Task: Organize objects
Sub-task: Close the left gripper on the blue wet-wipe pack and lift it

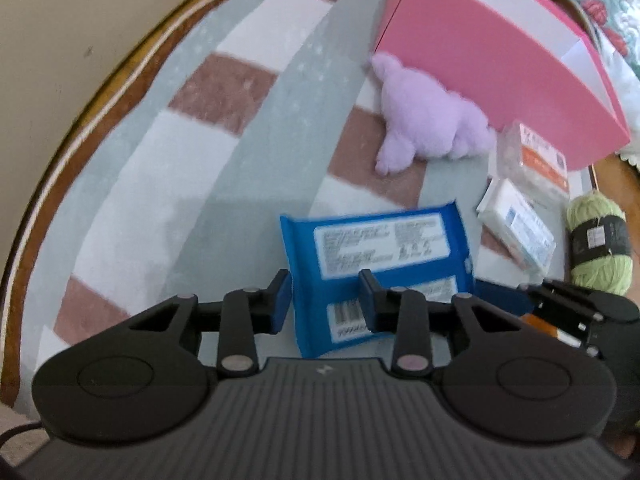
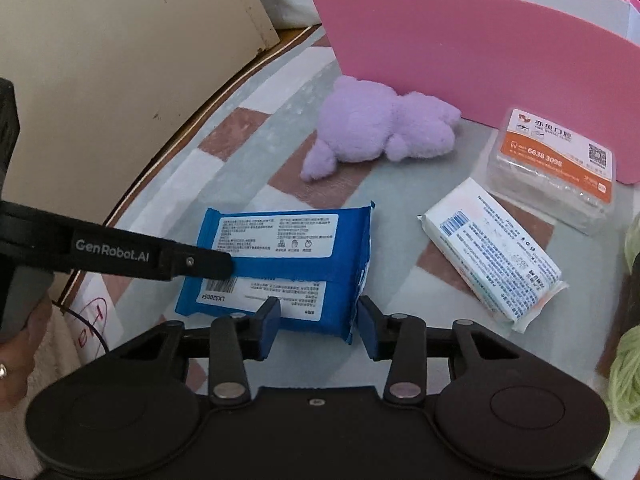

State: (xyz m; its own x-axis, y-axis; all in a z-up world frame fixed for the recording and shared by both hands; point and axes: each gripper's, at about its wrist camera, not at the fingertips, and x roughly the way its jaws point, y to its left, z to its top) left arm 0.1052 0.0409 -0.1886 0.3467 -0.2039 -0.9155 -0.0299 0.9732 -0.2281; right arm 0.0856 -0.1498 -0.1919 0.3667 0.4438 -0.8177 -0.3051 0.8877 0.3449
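Open tabletop to the left, clutter to the right

A wide bare stretch of tabletop [image 1: 168, 168] is left free beside the blue packet [image 2: 280, 264]. Passage to the right is blocked by the white packet [image 2: 496, 252], clear box [image 2: 552, 168] and green yarn [image 1: 600, 248]; behind, the way is closed by the plush toy [image 2: 380, 128] and pink box [image 2: 480, 64].

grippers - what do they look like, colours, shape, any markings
Both match: the left gripper and the right gripper have matte black bodies with a ribbed top panel, two round black discs, black linkage bars on silver pivot pins, and blue fingertip pads. The right wrist view shows white "GenRobot.AI" lettering on the left gripper's side. A thin dark cable trails near it.
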